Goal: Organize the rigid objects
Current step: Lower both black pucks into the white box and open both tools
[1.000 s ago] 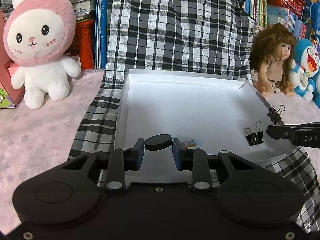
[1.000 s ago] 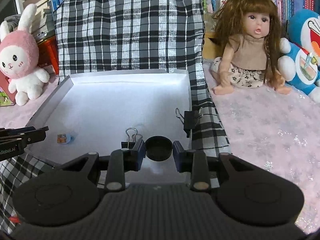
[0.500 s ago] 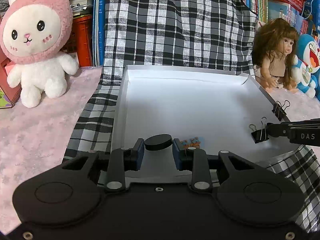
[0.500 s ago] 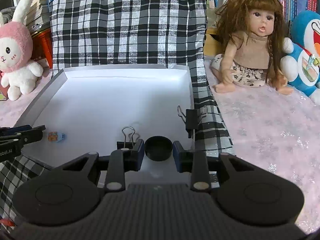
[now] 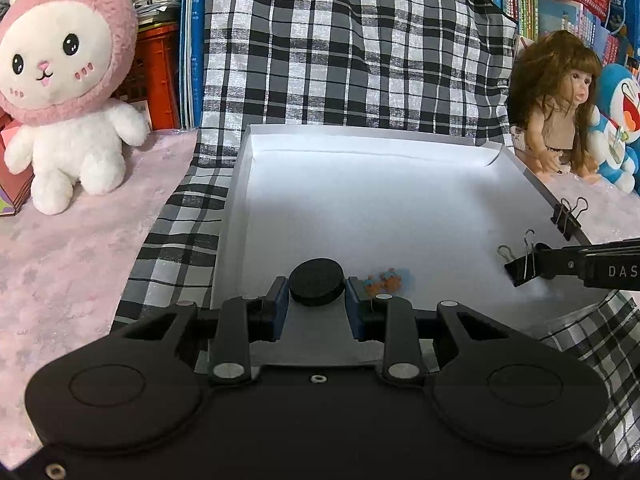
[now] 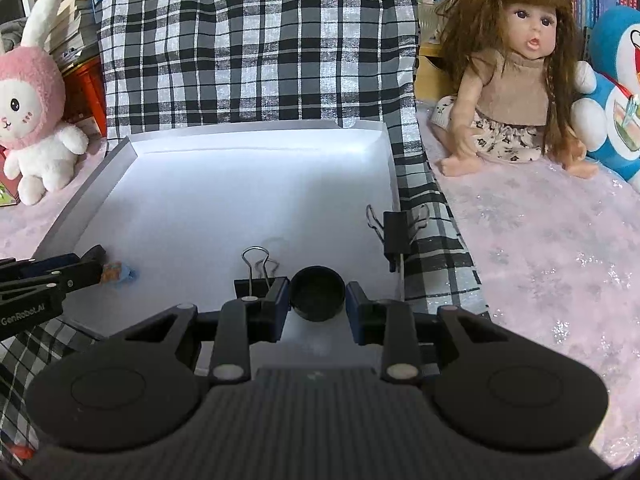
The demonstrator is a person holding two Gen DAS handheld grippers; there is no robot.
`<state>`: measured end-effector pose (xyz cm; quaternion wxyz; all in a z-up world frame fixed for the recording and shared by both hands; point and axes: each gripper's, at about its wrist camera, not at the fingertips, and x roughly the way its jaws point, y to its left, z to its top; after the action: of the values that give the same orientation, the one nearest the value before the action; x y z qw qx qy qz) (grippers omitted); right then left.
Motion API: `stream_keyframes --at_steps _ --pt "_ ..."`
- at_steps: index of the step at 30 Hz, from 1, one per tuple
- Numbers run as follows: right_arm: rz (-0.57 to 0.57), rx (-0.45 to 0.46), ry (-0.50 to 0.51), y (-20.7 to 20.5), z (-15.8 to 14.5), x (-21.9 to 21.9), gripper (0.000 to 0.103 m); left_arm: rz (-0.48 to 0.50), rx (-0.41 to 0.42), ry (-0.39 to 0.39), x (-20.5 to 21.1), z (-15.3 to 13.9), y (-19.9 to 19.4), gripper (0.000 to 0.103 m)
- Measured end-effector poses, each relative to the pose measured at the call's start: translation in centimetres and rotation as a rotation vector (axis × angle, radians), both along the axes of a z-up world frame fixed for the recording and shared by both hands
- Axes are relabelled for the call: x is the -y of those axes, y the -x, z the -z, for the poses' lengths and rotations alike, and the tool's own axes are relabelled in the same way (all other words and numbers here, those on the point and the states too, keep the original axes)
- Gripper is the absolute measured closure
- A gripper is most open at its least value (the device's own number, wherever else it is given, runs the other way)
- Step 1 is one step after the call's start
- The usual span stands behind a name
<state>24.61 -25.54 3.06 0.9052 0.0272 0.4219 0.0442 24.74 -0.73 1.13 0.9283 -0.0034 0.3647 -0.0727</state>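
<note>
Beyond both sets of fingers, a black-and-white checked cloth [image 5: 352, 52] drapes the backdrop and runs under a shallow white tray [image 5: 400, 148], the largest item in your working area. To the left of your left fingers sits a pink-hooded plush rabbit [image 5: 64, 92] on the pink surface; to the right of your right fingers sits a long-haired doll [image 6: 516, 64], with a blue plush toy [image 6: 616, 92] at her far side.

Your left gripper [image 5: 316, 300] is clenched on a flat black disc [image 5: 317, 282], which sits level between the blue pads over the near edge of the tray. Your right gripper [image 6: 317, 302] grasps a black cap [image 6: 317, 293], hollow side showing, likewise over the tray's near edge; both pads press its sides.

Just left of your right fingers, a black binder clip [image 6: 256, 278] stands inside the tray with its wire handles up, touching or almost touching the left pad. Ahead and to the right of those fingers, a second binder clip [image 6: 396, 232] is clamped on the tray's right wall.

Just right of your left fingers, a small orange-and-blue item [image 5: 386, 278] lies on the tray floor; its detail is too small to make out. From the right wrist view it lies just off your left gripper's tips.
</note>
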Motion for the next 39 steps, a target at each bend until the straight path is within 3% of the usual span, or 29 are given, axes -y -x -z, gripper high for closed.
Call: stream_keyframes --at_steps 11,19,22,30,39 --pt "0.003 -0.006 -0.019 0.0 0.5 0.1 0.065 0.01 0.011 -0.004 0.0 0.2 -0.1 0.074" --pt "0.005 -0.002 -0.037 0.2 0.4 0.4 0.059 0.016 0.015 -0.021 0.1 0.0 0.0 0.071" --pt "0.006 0.01 -0.042 0.6 0.0 0.5 0.048 0.018 0.026 -0.025 0.1 -0.4 0.5 0.063" --pt "-0.017 0.064 -0.037 2.8 -1.7 0.8 0.037 0.035 0.089 -0.03 0.3 -2.4 3.2 0.043" --pt "-0.061 0.117 -0.049 6.5 -2.9 1.1 0.026 0.076 0.139 -0.007 0.6 -3.9 7.3 0.035"
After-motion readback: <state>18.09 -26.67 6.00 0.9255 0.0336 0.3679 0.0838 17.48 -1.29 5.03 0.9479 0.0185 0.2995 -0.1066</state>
